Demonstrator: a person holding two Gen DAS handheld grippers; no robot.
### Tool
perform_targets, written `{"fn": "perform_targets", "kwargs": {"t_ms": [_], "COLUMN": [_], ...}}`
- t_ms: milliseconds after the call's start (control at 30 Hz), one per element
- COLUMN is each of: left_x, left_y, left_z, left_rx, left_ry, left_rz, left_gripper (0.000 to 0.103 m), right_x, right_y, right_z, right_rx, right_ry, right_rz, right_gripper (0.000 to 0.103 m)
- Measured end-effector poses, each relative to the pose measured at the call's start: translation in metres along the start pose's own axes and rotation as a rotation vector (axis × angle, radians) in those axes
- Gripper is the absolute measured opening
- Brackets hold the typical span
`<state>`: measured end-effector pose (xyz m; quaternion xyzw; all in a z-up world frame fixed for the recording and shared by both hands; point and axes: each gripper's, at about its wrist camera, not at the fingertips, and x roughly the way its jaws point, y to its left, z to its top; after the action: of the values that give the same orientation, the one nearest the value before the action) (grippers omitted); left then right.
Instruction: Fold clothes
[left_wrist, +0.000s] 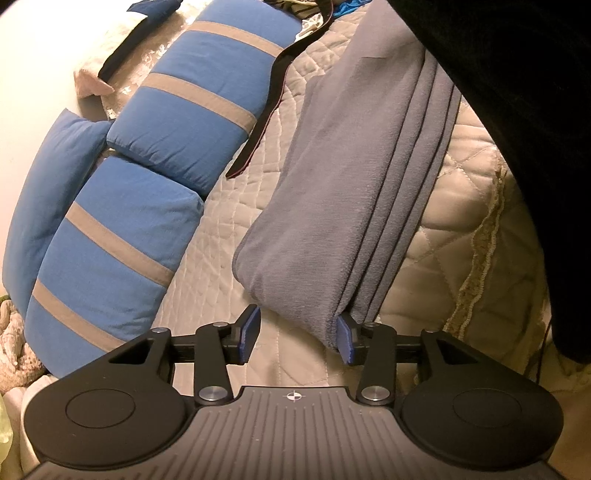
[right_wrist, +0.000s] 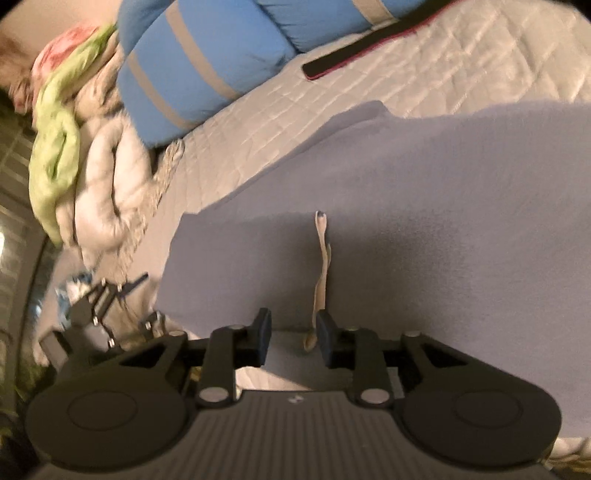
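Note:
A grey-blue fleece garment (left_wrist: 332, 206) lies folded in long layers on the quilted beige bedspread (left_wrist: 229, 229). Its near end rests against the right finger of my left gripper (left_wrist: 297, 336), which is open; the left pad stands apart from the cloth. In the right wrist view the same garment (right_wrist: 406, 221) spreads wide and flat, with a beige drawstring (right_wrist: 322, 266) running down its middle. My right gripper (right_wrist: 294, 339) is open over the garment's near edge, with the drawstring's end just beside its right finger. Neither pad presses on anything.
Blue cushions with grey stripes (left_wrist: 122, 229) line the far-left side of the bed, and a dark belt-like strap (left_wrist: 266, 110) lies by them. Black fabric (left_wrist: 517, 110) fills the upper right. A green cloth (right_wrist: 55, 147), pale bedding and a black jointed device (right_wrist: 99, 302) sit at the left.

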<state>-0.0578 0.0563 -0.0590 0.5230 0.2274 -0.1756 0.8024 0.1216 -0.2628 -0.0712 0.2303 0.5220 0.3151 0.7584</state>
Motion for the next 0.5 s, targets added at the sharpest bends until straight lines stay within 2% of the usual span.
{"fn": "perform_targets", "kwargs": {"t_ms": [100, 233, 267, 300, 500], "left_x": [-0.002, -0.002, -0.001, -0.001, 0.0], "left_y": [-0.001, -0.001, -0.001, -0.002, -0.001], "left_z": [0.001, 0.002, 0.002, 0.002, 0.0], "left_rx": [0.005, 0.005, 0.005, 0.005, 0.003], "left_ry": [0.004, 0.008, 0.008, 0.009, 0.005], "left_rz": [0.005, 0.01, 0.01, 0.011, 0.01], "left_gripper": [0.042, 0.042, 0.042, 0.042, 0.043], "right_x": [0.012, 0.02, 0.02, 0.019, 0.005], "right_y": [-0.006, -0.009, -0.008, -0.008, 0.006], "right_z": [0.003, 0.002, 0.002, 0.002, 0.004], "right_rx": [0.046, 0.076, 0.08, 0.083, 0.061], "right_ry": [0.011, 0.023, 0.022, 0.022, -0.011], "right_rz": [0.008, 0.01, 0.016, 0.021, 0.034], "right_gripper": [0.043, 0.036, 0.015, 0.002, 0.002]}}
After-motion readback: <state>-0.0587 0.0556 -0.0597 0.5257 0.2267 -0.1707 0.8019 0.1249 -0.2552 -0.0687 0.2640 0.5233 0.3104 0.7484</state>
